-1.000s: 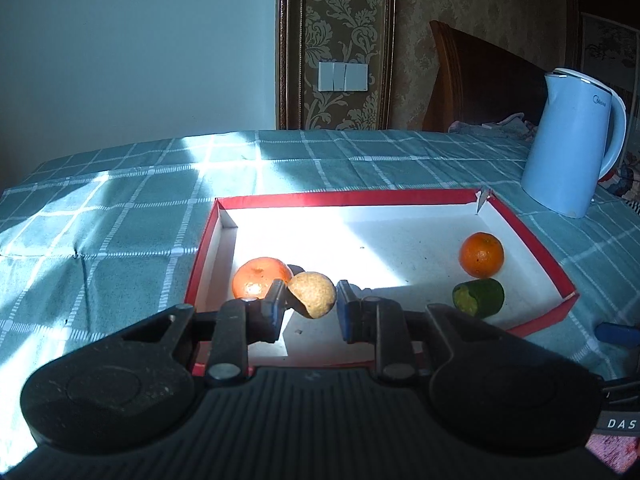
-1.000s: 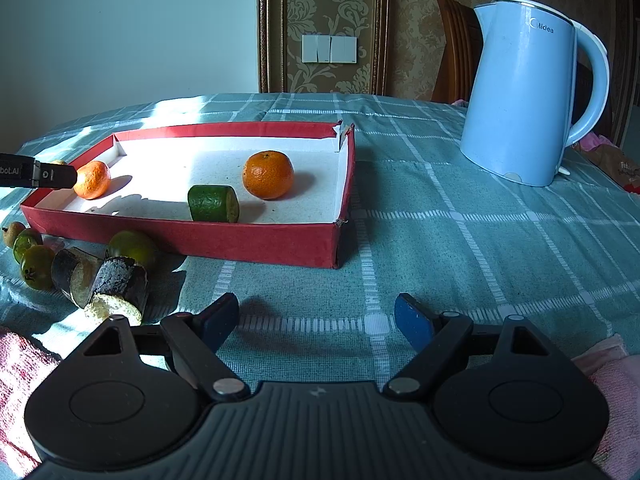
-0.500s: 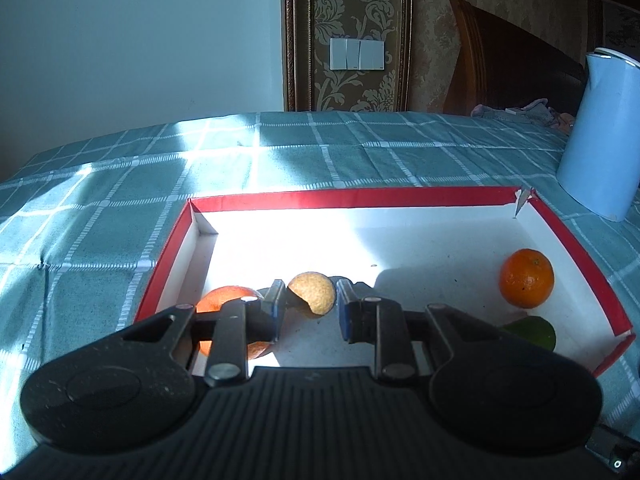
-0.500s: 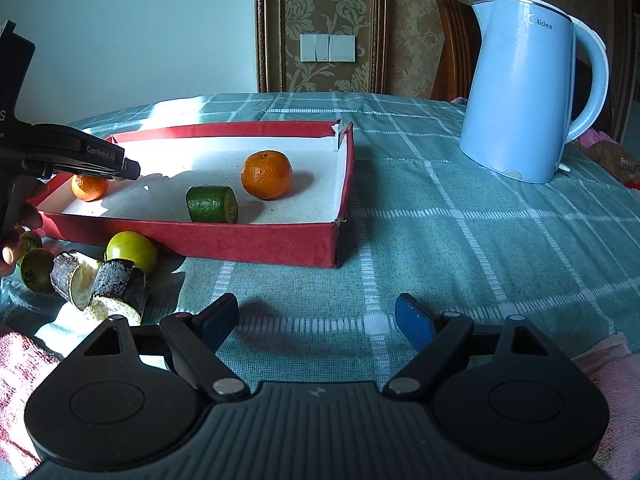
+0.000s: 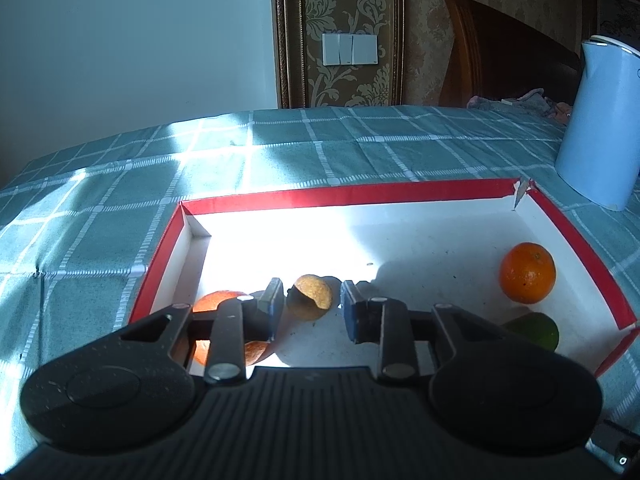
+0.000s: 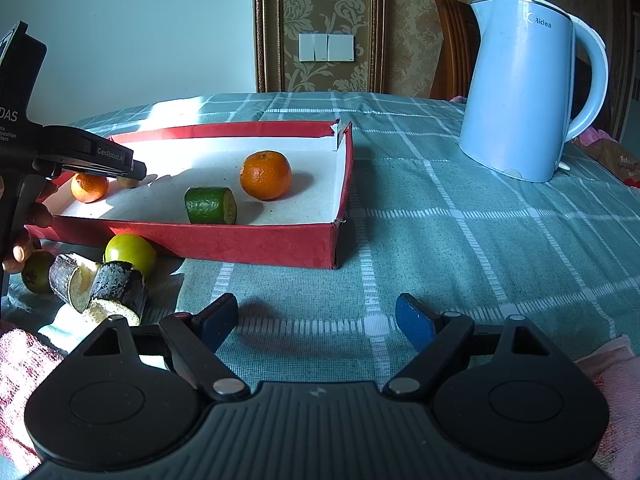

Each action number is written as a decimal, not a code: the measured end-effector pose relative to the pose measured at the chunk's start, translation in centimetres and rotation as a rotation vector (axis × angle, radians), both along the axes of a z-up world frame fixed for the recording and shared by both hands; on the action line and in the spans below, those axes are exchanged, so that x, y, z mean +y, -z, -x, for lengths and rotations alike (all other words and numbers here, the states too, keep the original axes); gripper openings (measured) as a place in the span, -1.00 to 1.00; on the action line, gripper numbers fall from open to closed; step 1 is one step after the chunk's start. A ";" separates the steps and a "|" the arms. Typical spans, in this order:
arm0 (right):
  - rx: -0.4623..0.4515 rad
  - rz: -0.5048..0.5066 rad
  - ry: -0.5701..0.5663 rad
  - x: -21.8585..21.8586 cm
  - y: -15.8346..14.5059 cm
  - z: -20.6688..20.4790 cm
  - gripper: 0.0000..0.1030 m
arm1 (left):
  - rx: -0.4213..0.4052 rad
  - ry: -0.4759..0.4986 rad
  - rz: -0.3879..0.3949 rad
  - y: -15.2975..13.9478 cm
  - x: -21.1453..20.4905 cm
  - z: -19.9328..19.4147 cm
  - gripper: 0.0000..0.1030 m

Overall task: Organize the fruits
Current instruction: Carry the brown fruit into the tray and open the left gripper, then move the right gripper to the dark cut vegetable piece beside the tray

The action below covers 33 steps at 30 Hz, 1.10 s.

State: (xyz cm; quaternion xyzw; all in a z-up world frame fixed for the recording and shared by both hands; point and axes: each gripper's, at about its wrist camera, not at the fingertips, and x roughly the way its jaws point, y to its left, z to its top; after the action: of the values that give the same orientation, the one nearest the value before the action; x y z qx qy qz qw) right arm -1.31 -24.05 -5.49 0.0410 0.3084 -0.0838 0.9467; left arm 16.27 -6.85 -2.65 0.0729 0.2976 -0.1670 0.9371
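A: Left hand-held gripper [image 5: 309,305]?
B: Parted around the tan fruit [image 5: 311,297] in the red tray [image 5: 352,197], gaps both sides; its links half hide a tangerine [image 5: 224,332].
A: Right hand-held gripper [image 6: 316,320]?
B: Spread wide, empty, above the surface [image 6: 460,248].

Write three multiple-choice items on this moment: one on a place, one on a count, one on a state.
1. Where is the cut green fruit? A in the red box; B on a plate; C on the floor.
2. How many oranges lie in the box? A one; B two; C four.
3. The right claw is: A shut on a fruit; B open and empty; C shut on a cloth.

1 A: it rests on the box's white floor.
2 B: the big orange near the middle, the small orange at the left end.
3 B: its fingers stand wide apart, only tablecloth between.
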 end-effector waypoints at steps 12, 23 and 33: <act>0.000 -0.001 0.000 -0.1 0.0 0.0 0.68 | -0.091 -0.054 -0.004 -1.6 2.0 4.4 0.27; 0.003 0.004 0.006 -0.1 0.1 0.0 0.73 | -0.129 -0.186 0.020 -1.6 7.8 10.7 0.54; 0.002 0.003 0.006 -0.1 0.1 0.0 0.74 | -0.062 -0.273 0.064 0.3 12.2 13.0 0.68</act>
State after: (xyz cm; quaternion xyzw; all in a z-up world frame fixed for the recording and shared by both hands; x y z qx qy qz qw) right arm -1.28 -24.14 -5.59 0.0403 0.3093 -0.0872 0.9461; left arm 3.22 5.35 -2.95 0.0072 0.2700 -0.0451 0.9618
